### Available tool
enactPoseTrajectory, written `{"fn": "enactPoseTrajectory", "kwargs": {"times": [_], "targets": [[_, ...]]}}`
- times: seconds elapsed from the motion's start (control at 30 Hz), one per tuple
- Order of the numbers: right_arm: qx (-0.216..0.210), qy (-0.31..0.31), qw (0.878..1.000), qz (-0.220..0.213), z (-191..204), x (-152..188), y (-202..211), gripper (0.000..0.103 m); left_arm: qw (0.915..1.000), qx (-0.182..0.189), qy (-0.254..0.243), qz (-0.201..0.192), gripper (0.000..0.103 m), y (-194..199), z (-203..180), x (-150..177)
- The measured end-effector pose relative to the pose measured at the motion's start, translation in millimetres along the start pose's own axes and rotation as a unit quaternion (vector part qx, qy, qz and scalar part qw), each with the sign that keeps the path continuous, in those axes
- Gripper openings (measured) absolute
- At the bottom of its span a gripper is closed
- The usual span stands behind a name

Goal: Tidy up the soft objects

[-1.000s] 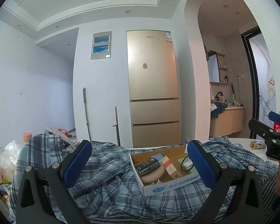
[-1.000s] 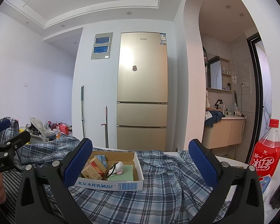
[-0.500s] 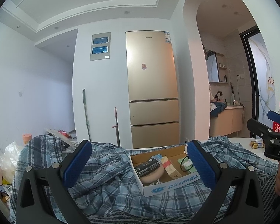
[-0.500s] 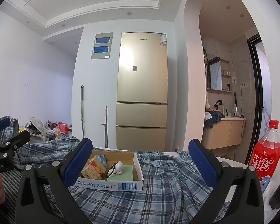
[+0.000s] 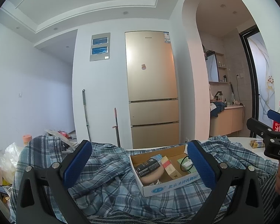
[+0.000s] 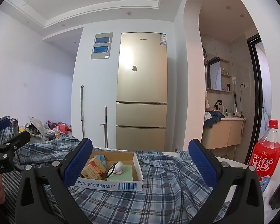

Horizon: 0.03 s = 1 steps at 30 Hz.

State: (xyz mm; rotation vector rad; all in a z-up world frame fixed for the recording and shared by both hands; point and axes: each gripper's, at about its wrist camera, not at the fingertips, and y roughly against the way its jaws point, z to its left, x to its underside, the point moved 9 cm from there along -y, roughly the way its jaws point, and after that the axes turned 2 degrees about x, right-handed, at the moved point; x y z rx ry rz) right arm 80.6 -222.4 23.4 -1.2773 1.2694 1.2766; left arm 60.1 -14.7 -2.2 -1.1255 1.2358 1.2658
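Note:
A blue plaid shirt [image 5: 110,183] lies spread and rumpled over the table; it also shows in the right wrist view [image 6: 162,183]. A shallow cardboard box [image 5: 169,185] of small items sits on top of it, also seen in the right wrist view [image 6: 121,184]. My left gripper [image 5: 138,163] is open and empty, held low over the shirt with the box between its fingers. My right gripper [image 6: 140,162] is open and empty, just behind the box. Each gripper shows at the edge of the other's view.
A red tea bottle [image 6: 265,153] stands at the right on the white table [image 6: 233,163]. A small yellow pack [image 5: 256,143] lies on the table. A gold fridge [image 5: 152,89] stands behind. Bags and clutter [image 5: 5,160] lie at the left.

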Motion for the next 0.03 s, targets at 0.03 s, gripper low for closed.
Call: {"fn": "enactPoseTrajectory", "kwargs": {"times": [0.03], "targets": [[0.000,0.000,1.000,0.000,-0.4,-0.1,-0.3,0.103,1.0000,0.000,0.000,0.000,0.103,-0.5,0.4,-0.1]]}}
